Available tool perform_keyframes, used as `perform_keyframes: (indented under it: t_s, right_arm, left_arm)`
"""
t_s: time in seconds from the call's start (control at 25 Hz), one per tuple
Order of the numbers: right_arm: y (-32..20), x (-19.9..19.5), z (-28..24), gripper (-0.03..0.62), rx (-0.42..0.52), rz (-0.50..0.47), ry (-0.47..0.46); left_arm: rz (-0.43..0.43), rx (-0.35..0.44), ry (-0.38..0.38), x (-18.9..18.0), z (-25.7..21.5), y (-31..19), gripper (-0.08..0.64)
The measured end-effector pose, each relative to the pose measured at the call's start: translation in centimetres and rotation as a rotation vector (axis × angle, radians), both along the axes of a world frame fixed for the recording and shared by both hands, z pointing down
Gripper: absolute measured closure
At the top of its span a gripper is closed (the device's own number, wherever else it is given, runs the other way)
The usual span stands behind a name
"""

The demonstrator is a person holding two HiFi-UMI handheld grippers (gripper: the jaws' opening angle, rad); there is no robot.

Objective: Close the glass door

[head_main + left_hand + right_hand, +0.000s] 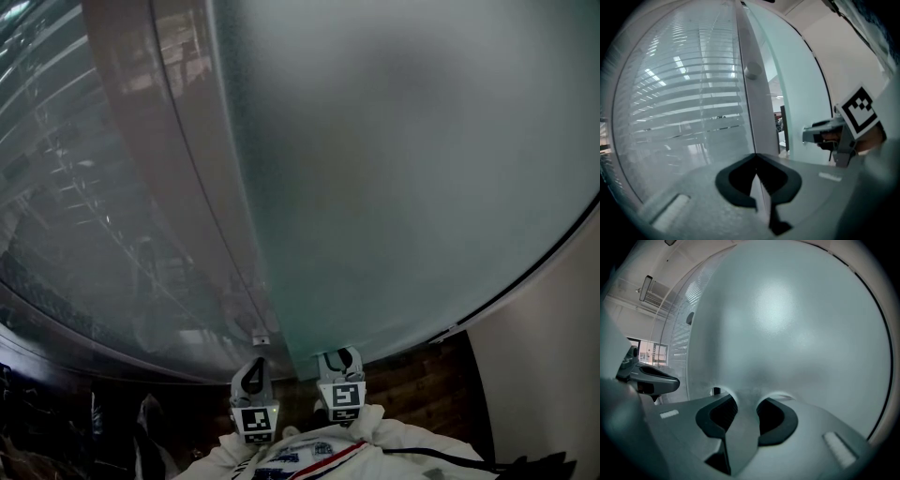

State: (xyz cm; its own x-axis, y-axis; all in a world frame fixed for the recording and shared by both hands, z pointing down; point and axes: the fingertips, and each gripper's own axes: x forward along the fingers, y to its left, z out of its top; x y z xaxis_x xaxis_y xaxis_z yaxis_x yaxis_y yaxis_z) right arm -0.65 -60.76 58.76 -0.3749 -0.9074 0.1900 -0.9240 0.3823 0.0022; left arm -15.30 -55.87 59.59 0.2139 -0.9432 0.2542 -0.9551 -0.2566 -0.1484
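Frosted glass door [394, 169], one; left gripper [757, 157] closed, right gripper [745, 401] part-open: two grippers.

Floor [417, 386] — dark wood planking, visible in the head view only as a narrow strip below the glass door [394, 169]; a pale wall [548, 375] rises from it at right.

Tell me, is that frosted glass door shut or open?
Open a crack: in the left gripper view a room shows through the gap between frosted glass door and grey post.
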Motion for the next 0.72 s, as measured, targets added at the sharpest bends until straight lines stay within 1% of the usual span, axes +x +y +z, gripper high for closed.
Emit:
perform_keyframes:
  t_s: [0.72]
  right_arm:
    - [-1.9,-0.3,0.0,0.471,0.002,0.003,-0.003]
  left_arm:
    - [-0.006,-0.004,0.004,0.0,0.2,-0.2,0.558]
